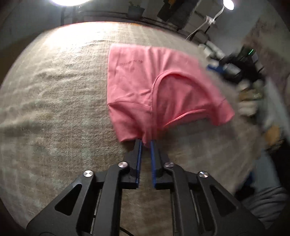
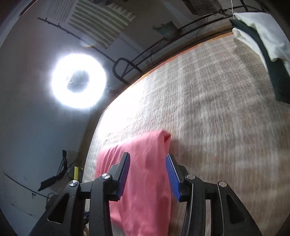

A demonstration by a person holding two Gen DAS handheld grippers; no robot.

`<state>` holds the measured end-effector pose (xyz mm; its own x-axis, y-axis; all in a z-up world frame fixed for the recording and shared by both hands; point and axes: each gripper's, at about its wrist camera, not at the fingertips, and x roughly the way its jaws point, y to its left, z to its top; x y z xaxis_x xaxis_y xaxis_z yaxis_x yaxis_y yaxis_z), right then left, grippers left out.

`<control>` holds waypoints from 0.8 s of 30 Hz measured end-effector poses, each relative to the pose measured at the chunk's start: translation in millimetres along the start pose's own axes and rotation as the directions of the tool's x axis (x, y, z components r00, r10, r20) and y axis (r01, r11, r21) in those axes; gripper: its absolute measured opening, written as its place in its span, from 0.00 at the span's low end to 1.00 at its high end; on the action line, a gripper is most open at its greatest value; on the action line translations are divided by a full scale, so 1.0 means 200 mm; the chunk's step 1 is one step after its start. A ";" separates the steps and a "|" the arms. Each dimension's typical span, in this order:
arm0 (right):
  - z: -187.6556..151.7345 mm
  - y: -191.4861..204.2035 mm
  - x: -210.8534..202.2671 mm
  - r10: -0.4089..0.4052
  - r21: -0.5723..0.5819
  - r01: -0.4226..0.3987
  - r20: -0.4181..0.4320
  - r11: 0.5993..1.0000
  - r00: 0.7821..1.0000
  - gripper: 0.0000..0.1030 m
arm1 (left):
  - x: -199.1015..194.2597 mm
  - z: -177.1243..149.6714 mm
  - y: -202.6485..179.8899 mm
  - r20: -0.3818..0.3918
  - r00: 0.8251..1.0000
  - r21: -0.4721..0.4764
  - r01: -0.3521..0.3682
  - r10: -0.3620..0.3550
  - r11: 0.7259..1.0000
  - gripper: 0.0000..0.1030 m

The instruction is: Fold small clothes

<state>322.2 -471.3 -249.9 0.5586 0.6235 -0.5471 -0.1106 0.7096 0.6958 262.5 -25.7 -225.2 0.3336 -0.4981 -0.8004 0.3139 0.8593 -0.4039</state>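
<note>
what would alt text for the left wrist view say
The left gripper pinches the near edge of a pink garment between its blue-padded fingers, lifting it off a beige woven table cover. At the blurred right edge, the other handheld gripper is partly visible; a bright lamp glares at the top.

The pink shirt [image 1: 145,87] lay partly folded on the beige surface [image 1: 54,101], its near edge lifted off it.
</note>
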 end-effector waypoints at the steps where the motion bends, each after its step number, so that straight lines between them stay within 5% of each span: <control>1: 0.02 -0.02 0.03 0.004 0.005 -0.004 -0.003 1.000 1.000 0.43 | -0.04 0.03 0.02 0.032 0.999 -0.010 0.011 -0.010 1.000 0.23; 2: 0.04 -0.03 0.05 0.008 0.010 -0.008 -0.007 1.000 1.000 0.43 | -0.07 0.07 0.04 0.071 0.997 -0.024 0.007 -0.006 1.000 0.44; 4: 0.06 -0.06 0.09 0.020 0.024 -0.019 -0.016 1.000 1.000 0.43 | -0.10 0.19 0.14 0.149 0.989 -0.098 0.017 -0.002 0.995 0.61; 8: 0.09 -0.08 0.16 0.047 0.039 -0.046 -0.026 0.998 0.999 0.42 | 0.01 0.42 0.38 0.188 0.981 -0.289 0.108 -0.055 0.951 0.61; 12: 0.08 -0.05 0.22 0.065 0.045 -0.063 -0.034 0.997 0.997 0.36 | 0.20 0.57 0.59 0.194 0.969 -0.456 0.229 -0.155 0.860 0.60; 14: 0.10 -0.04 0.24 0.068 0.048 -0.066 -0.036 0.997 0.997 0.35 | 0.28 0.61 0.61 0.179 0.963 -0.467 0.262 -0.200 0.845 0.47; 19: 0.13 -0.05 0.27 0.101 0.074 -0.098 -0.034 0.992 0.994 0.30 | 0.37 0.67 0.55 0.151 0.960 -0.440 0.278 -0.235 0.854 0.13; 22: 0.14 -0.05 0.29 0.099 0.067 -0.095 -0.051 0.993 0.994 0.20 | 0.39 0.67 0.52 0.169 0.962 -0.429 0.270 -0.217 0.862 0.01; 24: 0.14 -0.02 0.30 0.077 0.049 -0.075 -0.045 0.996 0.996 0.01 | 0.34 0.66 0.49 0.227 0.959 -0.407 0.250 -0.168 0.878 0.00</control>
<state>379.6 -447.0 -272.7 0.5109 0.6902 -0.5124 -0.1116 0.6443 0.7565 432.6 9.2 -261.1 0.4694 -0.6486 -0.5991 -0.0029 0.6774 -0.7356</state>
